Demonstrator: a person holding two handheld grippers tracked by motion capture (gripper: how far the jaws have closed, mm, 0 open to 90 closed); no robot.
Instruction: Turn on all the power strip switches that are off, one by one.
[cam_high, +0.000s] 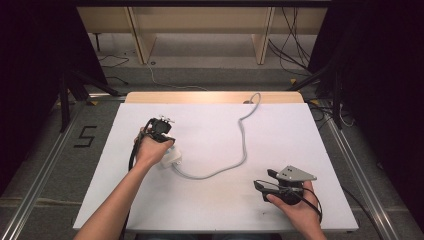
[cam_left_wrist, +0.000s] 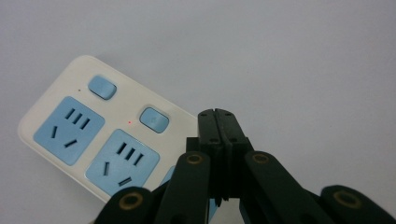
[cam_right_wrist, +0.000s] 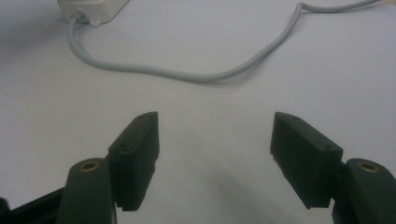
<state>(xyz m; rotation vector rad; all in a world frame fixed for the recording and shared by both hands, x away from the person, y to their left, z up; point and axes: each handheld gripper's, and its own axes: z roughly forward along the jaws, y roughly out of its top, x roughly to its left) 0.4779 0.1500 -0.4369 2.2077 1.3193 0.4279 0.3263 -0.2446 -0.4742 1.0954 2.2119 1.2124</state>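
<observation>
From above, the power strip lies on the white surface under the left claw; left gripper view — left claw shut, empty, over the second switch, press seemingly pending; right gripper view — right claw wide open, idle.

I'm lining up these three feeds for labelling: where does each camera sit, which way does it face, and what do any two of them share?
High view: above the person's side, looking forward and down on the white table; both forearms, left gripper and right gripper show.
Left gripper view: rides the left gripper, looking down its shut jaws at the power strip.
Right gripper view: rides the right gripper, looking between its open jaws across the table toward the grey cable.
Shared: high and right gripper views both show the cable and the strip.
</observation>
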